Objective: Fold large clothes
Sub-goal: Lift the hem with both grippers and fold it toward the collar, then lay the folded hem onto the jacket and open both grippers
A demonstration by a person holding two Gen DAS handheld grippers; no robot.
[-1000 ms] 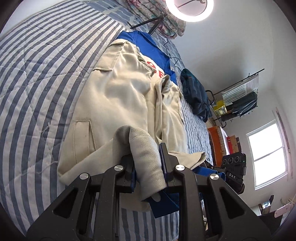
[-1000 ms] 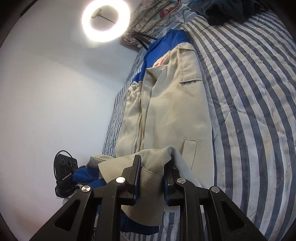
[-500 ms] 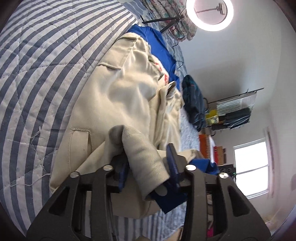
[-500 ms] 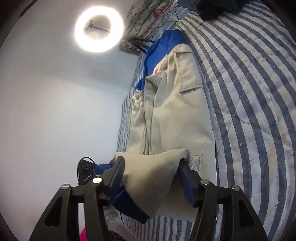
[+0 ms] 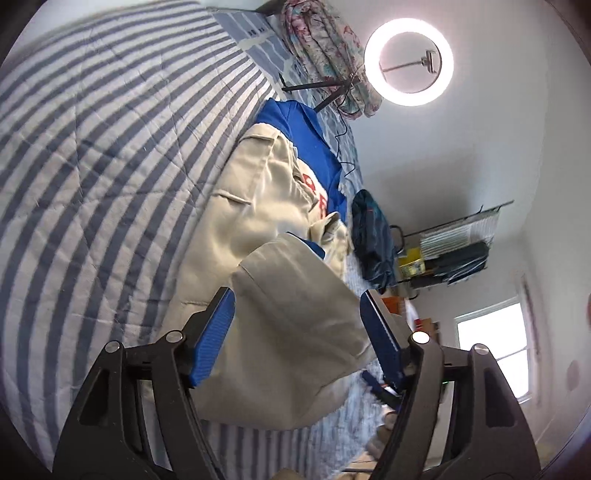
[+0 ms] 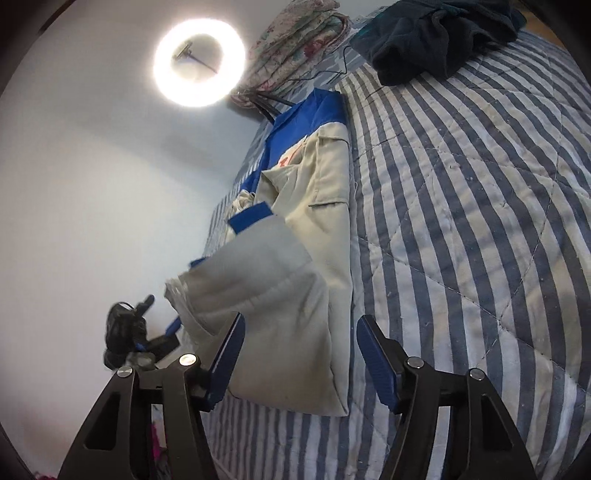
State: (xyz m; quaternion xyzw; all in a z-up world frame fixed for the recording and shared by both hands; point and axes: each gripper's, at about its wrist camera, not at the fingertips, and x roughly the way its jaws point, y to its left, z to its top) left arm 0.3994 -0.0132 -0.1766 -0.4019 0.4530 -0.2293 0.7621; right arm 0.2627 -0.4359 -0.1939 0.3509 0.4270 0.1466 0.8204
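A beige jacket with a blue collar and lining (image 5: 258, 206) (image 6: 325, 192) lies flat along the striped quilt (image 5: 92, 166) (image 6: 461, 221). Its beige sleeve with a blue cuff (image 5: 295, 295) (image 6: 258, 266) is doubled back over the jacket's near end. My left gripper (image 5: 297, 299) hovers over that sleeve with its jaws opening; the cloth shows between the blue pads (image 5: 218, 332) but they do not press it. My right gripper (image 6: 301, 321) stands wide over the jacket's near hem, its jaws closing slightly, with the cloth loose between the pads.
A dark garment (image 5: 369, 236) (image 6: 436, 33) lies on the bed past the jacket. A floral blanket (image 5: 325, 48) and a lit ring light (image 5: 408, 61) (image 6: 199, 62) stand at the far end. A rack (image 5: 450, 251) and a window (image 5: 495, 350) are beyond the bed. Wide striped quilt flanks the jacket.
Both grippers were shut on the beige sleeve cloth; both have opened and let it go. The sleeve now lies spread over the jacket, and both grippers have drawn back from it.
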